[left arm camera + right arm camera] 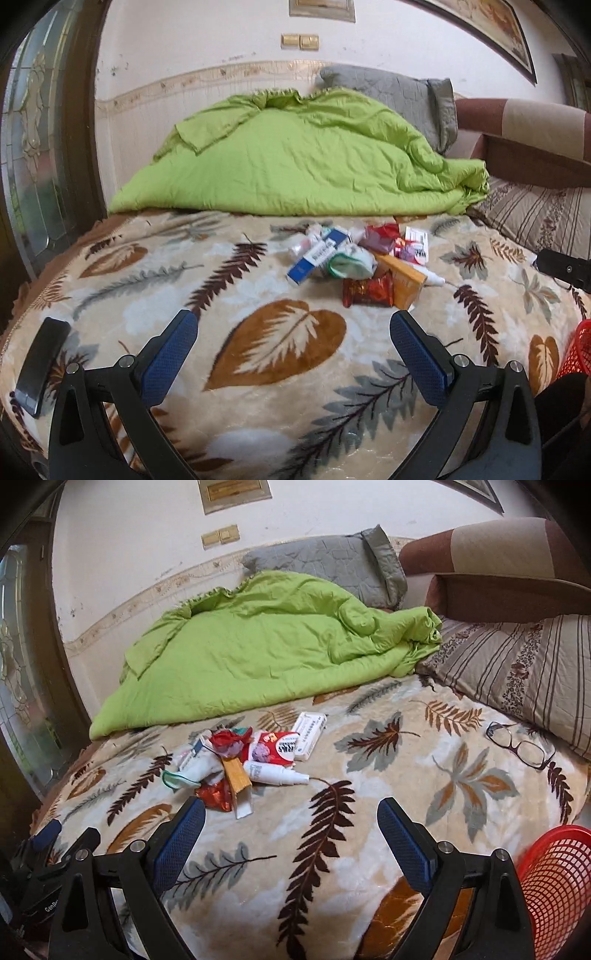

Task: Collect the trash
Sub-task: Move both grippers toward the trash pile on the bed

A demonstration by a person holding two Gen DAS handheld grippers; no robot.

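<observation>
bedroom setting: a bed covered by a leaf-print blanket (pixel 280 343) stands against a white wall, with a crumpled green quilt (pixel 295 158) at the far side, a grey pillow (pixel 399 96) behind it and a striped pillow (pixel 517 672) to the right. trash pile (pixel 358 262) lies on the blanket just in front of the quilt, near the middle of the bed; it includes a blue and white box (pixel 317 258), an orange box (pixel 402 280), a shiny red wrapper (pixel 367 291), a white spray bottle (pixel 275 773), a red and white packet (pixel 275 749) and a flat white box (pixel 310 734), all touching or overlapping. left tongs (pixel 293 323) hover above the blanket short of the pile, fingers spread wide apart, holding nothing. right tongs (pixel 291 808) hover likewise, fingers apart and empty, with the pile ahead and slightly left. red mesh basket (pixel 554 882) sits at the near right edge of the bed. eyeglasses (pixel 521 746) lie on the blanket beside the striped pillow, well apart from the pile. dark phone (pixel 40 362) lies near the left edge.
</observation>
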